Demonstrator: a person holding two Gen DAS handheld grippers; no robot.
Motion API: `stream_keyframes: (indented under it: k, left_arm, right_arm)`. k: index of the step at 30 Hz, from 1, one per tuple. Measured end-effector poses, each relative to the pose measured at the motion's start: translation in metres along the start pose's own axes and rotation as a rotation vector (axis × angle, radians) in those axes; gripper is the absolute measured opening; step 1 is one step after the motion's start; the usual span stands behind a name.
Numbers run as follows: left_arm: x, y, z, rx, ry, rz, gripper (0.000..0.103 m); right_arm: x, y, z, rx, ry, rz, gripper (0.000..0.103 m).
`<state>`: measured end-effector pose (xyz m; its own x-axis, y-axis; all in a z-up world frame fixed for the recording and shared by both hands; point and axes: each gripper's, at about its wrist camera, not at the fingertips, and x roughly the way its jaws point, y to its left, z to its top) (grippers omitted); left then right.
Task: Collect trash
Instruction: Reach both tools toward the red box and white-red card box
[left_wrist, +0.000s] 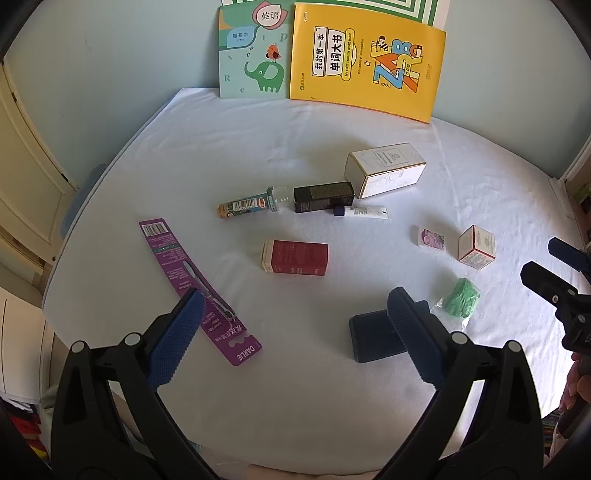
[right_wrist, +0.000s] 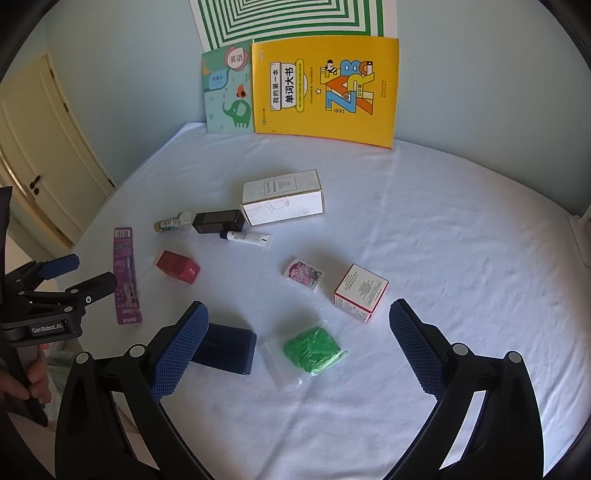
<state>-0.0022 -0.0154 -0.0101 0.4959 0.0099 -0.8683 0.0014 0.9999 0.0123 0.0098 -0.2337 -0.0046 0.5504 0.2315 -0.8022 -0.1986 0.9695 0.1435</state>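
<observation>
Both tools hang above the near edge of a desk (right_wrist: 443, 229) covered in a white sheet, and neither has anything in it: the left hand-held gripper (left_wrist: 295, 325) has its blue pads spread wide, and the right hand-held gripper (right_wrist: 299, 336) is equally far open and empty. The spread looks like readiness for a first pick, since all the trash lies loose on the sheet. The purple toothbrush card (left_wrist: 199, 291) lies flat just under the left tool's left pad, its long axis running diagonally from far-left to near-right, barcode end away and hang-hole end toward the camera. The red box (left_wrist: 295, 256) lies on its side, long axis across the view. Farther back, the small bottle (left_wrist: 253, 203), the black box (left_wrist: 323, 196) and the white tube (left_wrist: 365, 212) lie roughly end to end across the desk, beside the white carton (left_wrist: 386, 169). To the right sit a small floral packet (right_wrist: 304, 274) and a pink-edged cube box (right_wrist: 360, 291), well apart from that row. Nearest the right tool is a clear bag of green stuff (right_wrist: 312, 349), between its pads in the view (probably the easiest first grab), with a dark blue flat case (right_wrist: 225, 347) just beside it. Two books (left_wrist: 365, 62) lean against the wall, likely not trash. No bin shows in either view.
</observation>
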Motion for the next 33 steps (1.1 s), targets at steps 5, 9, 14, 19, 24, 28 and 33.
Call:
stream_keyframes:
  k: [5, 9, 14, 19, 24, 28, 33]
  left_arm:
    - [0.005, -0.003, 0.001, 0.006, 0.012, -0.002, 0.097]
    - [0.007, -0.005, 0.002, 0.011, 0.013, -0.005, 0.097]
    - [0.012, -0.006, 0.002, 0.017, 0.027, -0.007, 0.097]
    - [0.018, -0.007, 0.004, 0.02, 0.043, -0.016, 0.097]
    - [0.026, -0.009, 0.007, 0.029, 0.059, -0.02, 0.097]
    - [0.034, -0.011, 0.011, 0.032, 0.074, -0.02, 0.097]
    - [0.047, -0.01, 0.015, 0.021, 0.103, -0.027, 0.097]
  right_arm:
    - [0.001, -0.001, 0.0, 0.001, 0.005, -0.003, 0.097]
    - [0.003, -0.005, 0.0, 0.011, 0.01, -0.003, 0.097]
    - [0.006, -0.01, 0.0, 0.02, 0.022, -0.004, 0.097]
    - [0.01, -0.014, -0.001, 0.028, 0.039, -0.004, 0.097]
    - [0.016, -0.018, 0.0, 0.031, 0.057, -0.011, 0.097]
    - [0.023, -0.021, 0.001, 0.036, 0.072, -0.02, 0.097]
    - [0.034, -0.026, 0.003, 0.044, 0.097, -0.029, 0.097]
